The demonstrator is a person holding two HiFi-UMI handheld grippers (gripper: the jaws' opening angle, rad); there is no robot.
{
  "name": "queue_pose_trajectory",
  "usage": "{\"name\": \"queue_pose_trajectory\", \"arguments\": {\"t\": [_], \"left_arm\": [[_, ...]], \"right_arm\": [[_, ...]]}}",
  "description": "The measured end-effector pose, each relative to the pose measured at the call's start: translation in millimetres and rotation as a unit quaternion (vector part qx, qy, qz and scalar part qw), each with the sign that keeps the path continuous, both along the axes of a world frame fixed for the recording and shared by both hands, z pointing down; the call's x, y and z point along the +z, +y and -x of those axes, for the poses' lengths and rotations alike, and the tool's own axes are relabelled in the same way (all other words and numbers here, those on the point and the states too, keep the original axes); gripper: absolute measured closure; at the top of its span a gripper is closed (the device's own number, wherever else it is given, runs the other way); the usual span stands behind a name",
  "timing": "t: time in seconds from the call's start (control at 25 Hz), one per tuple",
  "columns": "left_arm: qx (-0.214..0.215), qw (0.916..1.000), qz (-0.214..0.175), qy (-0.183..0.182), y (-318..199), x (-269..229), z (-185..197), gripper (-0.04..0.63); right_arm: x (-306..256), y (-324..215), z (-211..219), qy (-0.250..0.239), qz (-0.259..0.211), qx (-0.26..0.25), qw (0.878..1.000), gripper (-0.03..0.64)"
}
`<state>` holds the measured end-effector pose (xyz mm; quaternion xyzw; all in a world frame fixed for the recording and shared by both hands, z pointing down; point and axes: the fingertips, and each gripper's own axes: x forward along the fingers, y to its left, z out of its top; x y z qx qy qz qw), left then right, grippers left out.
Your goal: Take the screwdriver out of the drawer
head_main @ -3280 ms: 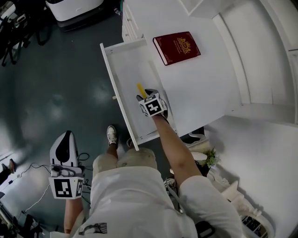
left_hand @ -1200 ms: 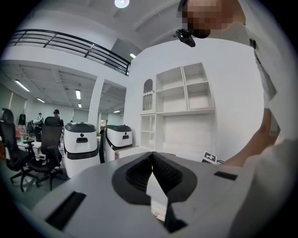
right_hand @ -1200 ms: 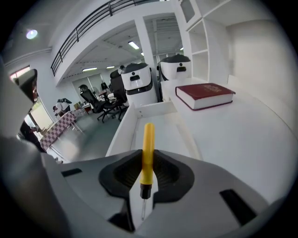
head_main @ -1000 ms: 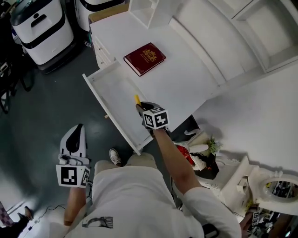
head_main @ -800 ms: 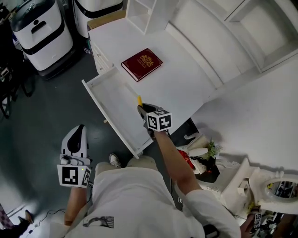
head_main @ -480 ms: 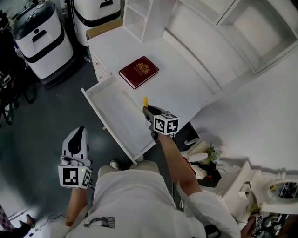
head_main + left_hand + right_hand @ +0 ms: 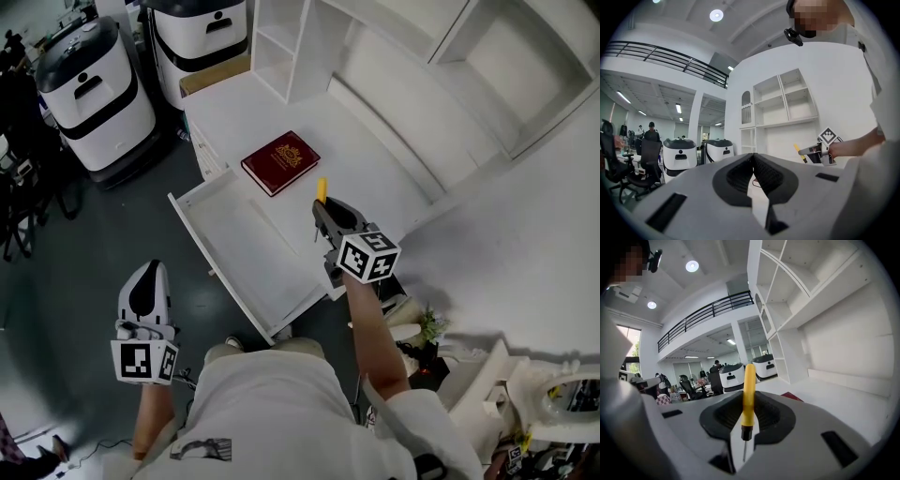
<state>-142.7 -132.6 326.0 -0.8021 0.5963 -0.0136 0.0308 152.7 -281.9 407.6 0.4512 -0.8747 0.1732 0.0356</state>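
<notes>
Up out of the drawer [image 7: 217, 267] have come the right tongs [image 7: 322, 204], which a moment back were low over its near corner. Now they hang above the white bench [image 7: 375, 178], clear of the drawer's rim. They are clamped on the screwdriver [image 7: 748, 390], so the task's thing is in the air over the bench, not in the drawer. The pads pinch the lower end of its smooth yellow plastic handle, where a black collar meets the thin steel shank. The handle juts out past the tips and the blade points back toward the hand. I'd guess that grip comes from how the tool lay flat in the shallow drawer. The drawer stands pulled out, a plain white painted tray with low walls. A dark red hardback book [image 7: 280, 161] with gilt stamping lies flat on the bench near it. The left tongs [image 7: 753, 171] hang low at the person's side, well apart from the bench, ribbed black pads pressed together on nothing.
</notes>
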Motion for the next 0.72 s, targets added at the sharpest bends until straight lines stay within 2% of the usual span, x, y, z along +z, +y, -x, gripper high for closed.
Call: {"name": "queue_pose_trajectory", "arguments": {"t": [0.32, 0.72], "left_arm": [[-0.024, 0.9992, -0.031, 0.006, -5, -28, 6, 0.578], [-0.059, 0.9967, -0.054, 0.012, -2, -53, 16, 0.578]], "right_arm": [[-77, 0, -17, -0.023, -0.086, -0.011, 0.996, 0.535], [-161, 28, -33, -0.049, -0.191, -0.020, 0.980, 0.534]]}}
